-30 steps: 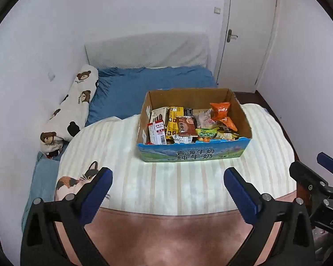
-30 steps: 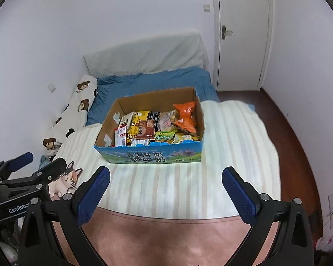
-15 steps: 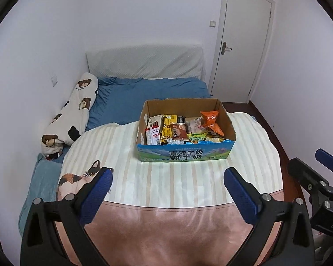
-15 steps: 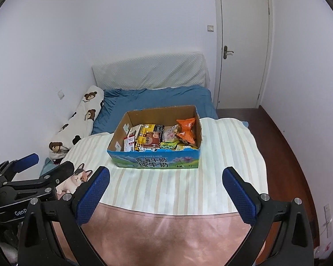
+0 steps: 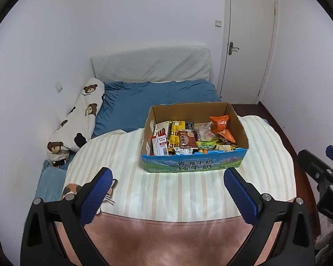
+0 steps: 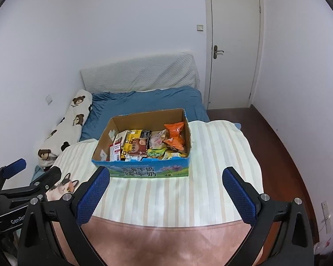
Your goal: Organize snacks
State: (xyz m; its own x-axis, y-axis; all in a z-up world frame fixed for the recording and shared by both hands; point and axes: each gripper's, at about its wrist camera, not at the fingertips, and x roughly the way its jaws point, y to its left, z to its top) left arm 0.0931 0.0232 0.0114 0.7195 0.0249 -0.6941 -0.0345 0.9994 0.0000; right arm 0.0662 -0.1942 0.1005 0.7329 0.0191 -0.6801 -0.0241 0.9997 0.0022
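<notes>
Two hand-held grippers were up over the foot of the bed, and both stood spread wide with nothing between their fingers: my left hand-held gripper (image 5: 166, 190) and my right hand-held gripper (image 6: 165, 189). The snacks (image 5: 189, 136) lay packed in an open cardboard box (image 5: 194, 165) that sat on the striped blanket (image 5: 126, 155), well apart from either set of fingers. From the left one the box lay at about one o'clock; from the right one it lay at about eleven o'clock, so it sat roughly between the two, and I could not say either was clearly nearer. Its long axis ran crosswise to my reach, from nine to three o'clock, printed front wall toward me. An orange bag (image 6: 175, 135) stood highest, at the box's three o'clock end, so I judged the right hand better placed for it.
</notes>
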